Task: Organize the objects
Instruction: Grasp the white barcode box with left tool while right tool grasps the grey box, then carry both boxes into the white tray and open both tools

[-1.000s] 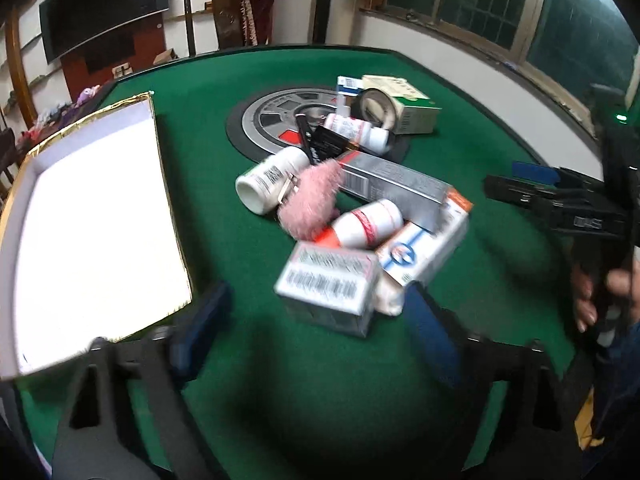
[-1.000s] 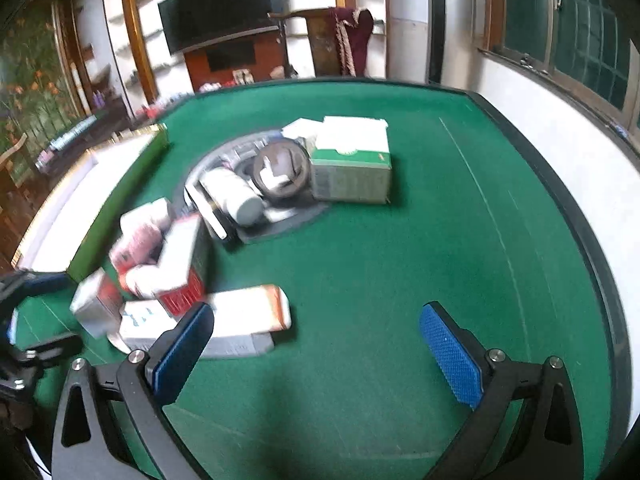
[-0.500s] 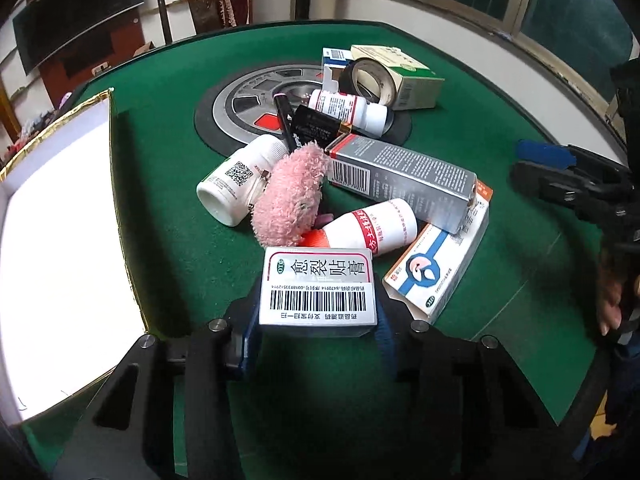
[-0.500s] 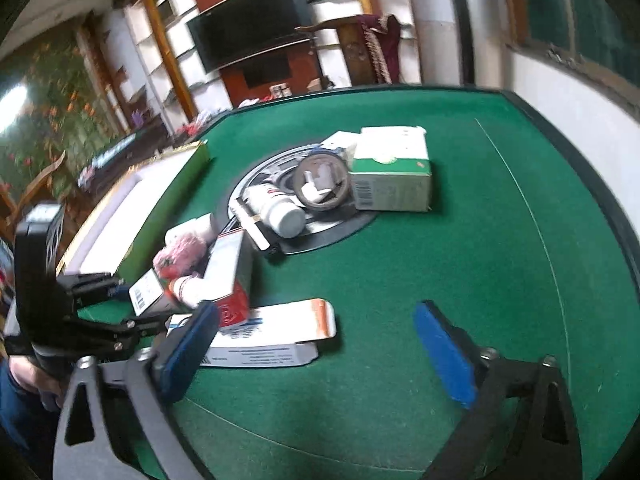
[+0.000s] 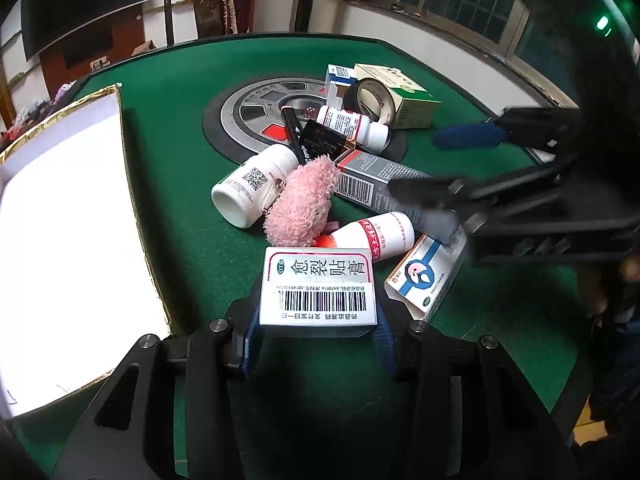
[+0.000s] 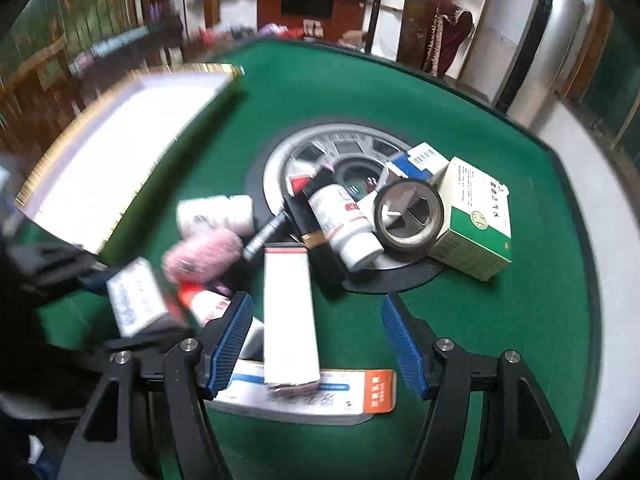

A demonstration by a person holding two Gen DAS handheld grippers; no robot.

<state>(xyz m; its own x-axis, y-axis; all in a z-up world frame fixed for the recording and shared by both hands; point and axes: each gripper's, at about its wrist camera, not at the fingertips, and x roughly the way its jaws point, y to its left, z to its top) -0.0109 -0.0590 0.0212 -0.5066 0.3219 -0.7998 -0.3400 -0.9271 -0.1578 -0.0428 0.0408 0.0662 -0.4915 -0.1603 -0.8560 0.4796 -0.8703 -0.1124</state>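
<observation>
in the left wrist view the left gripper [image 5: 318, 336] has closed its blue pads on the small white barcode box [image 5: 318, 288], which a second ago lay loose in the pile with the pads standing wide of it; the box now sits gripped between the fingers, its far end just in front of the pink fuzzy toy [image 5: 302, 204] and a red-capped bottle [image 5: 372, 236]. off to the fingers' left lies the white tray [image 5: 60, 216], the likely place for it. in the right wrist view the right gripper [image 6: 316, 344] has swung in over the pile and its jaws have just been narrowing; the long grey carton [image 6: 288, 316] lies between the pads, nearer the left one, not yet pressed. so one item looks ready to carry and a second is being lined up.
</observation>
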